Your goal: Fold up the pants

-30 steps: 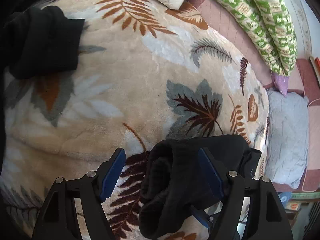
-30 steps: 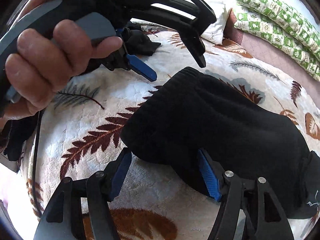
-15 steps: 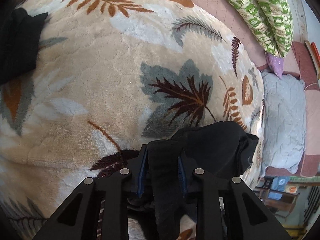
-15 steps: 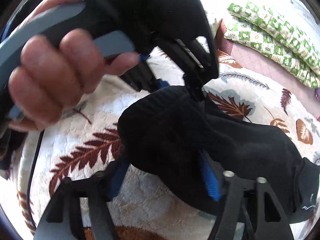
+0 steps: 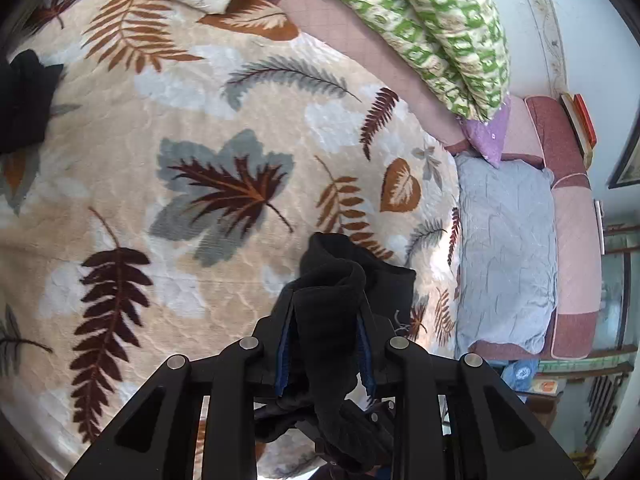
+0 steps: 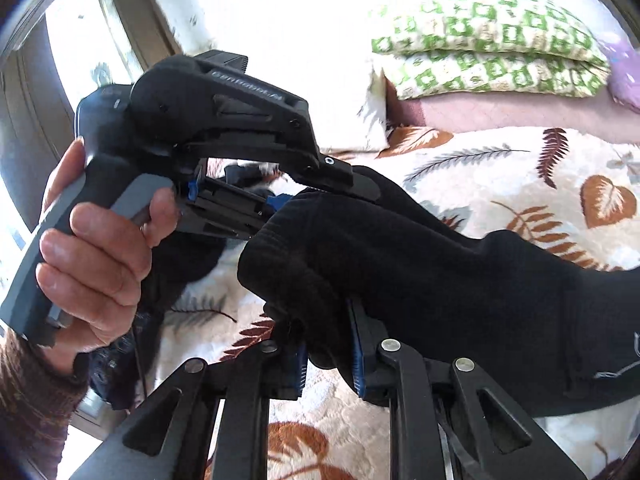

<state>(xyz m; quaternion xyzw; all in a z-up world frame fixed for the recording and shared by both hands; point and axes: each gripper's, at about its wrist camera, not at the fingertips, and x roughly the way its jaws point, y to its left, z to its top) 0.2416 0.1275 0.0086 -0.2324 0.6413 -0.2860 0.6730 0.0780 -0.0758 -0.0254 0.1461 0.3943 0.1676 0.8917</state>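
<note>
both grippers pinch one end of the pants [image 6: 420,264], lifted off the blanket [image 5: 200,120].

left gripper [image 5: 325,344] and right gripper [image 6: 329,354] are each clamped on bunched cloth, lower centre; i'd carry both across level and keep the edge taut. another dark garment [image 5: 24,100] lies upper left, pillows [image 5: 432,28] upper right.

Black pants [image 5: 336,304], cream blanket [image 5: 200,128] patterned with brown, rust and grey-blue leaves, green-and-white patterned pillows [image 5: 432,28], pale blue cushion [image 5: 504,248], lilac cloth [image 5: 490,136], black tool [image 5: 326,344] with blue pads [image 6: 356,356]
</note>
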